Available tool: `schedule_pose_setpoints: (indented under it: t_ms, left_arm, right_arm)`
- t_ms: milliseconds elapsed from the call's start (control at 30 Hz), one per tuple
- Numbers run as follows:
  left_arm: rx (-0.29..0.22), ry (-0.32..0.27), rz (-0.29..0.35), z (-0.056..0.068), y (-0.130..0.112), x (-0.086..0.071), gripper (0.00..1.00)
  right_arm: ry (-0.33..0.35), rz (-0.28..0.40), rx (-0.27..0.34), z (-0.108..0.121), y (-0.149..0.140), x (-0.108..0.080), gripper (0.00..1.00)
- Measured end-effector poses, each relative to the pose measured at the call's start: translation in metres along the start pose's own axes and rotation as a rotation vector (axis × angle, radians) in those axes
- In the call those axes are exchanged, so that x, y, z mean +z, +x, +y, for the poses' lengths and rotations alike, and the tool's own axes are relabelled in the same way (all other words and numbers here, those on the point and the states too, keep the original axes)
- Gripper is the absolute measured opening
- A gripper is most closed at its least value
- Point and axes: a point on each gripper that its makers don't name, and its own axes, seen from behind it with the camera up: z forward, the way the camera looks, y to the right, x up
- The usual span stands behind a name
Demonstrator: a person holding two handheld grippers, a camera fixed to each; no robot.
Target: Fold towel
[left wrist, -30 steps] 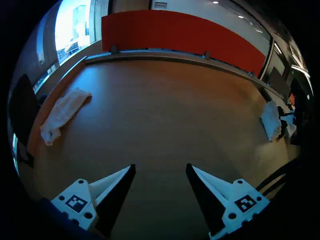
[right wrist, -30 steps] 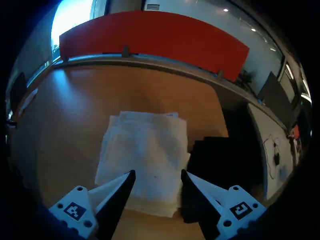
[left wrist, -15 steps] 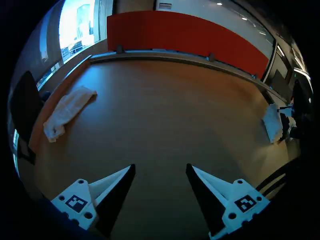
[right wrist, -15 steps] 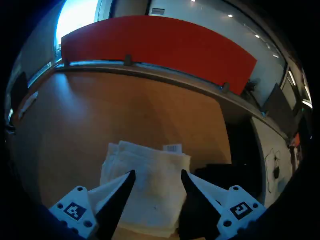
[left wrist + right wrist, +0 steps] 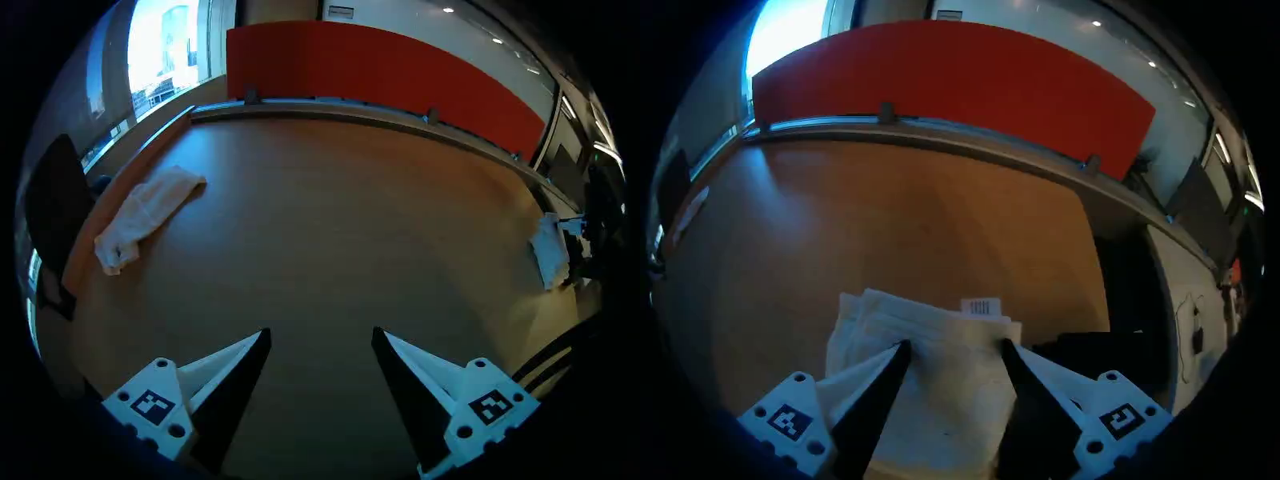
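Two towels appear in the left gripper view: a crumpled towel (image 5: 144, 216) far ahead-left, a folded towel (image 5: 552, 252) far right (at the table (image 5: 336, 208) edge). The left gripper (image 5: 320, 336) stands wide, empty. Right gripper view: the right gripper (image 5: 954, 348), fingers spread, sits over the folded towel.

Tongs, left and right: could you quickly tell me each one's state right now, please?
Left tongs: open, holding nothing.
Right tongs: open, tips over the folded towel, not clamped on it.
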Motion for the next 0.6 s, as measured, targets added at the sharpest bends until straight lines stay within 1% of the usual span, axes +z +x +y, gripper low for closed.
schedule_pose_setpoints:
  t_ms: [300,400,600]
  left_arm:
    - [-0.009,0.013,-0.003,-0.004,-0.005,-0.003,0.94]
    - [-0.011,0.014,-0.002,-0.005,-0.005,-0.004,0.93]
    - [-0.013,0.009,0.004,-0.005,-0.003,-0.004,0.94]
  right_arm:
    - [0.003,-0.019,0.014,0.000,-0.005,0.011,0.88]
    - [0.001,-0.016,0.015,0.000,-0.003,0.010,0.88]
    - [-0.007,0.012,0.009,-0.001,0.003,-0.003,0.88]
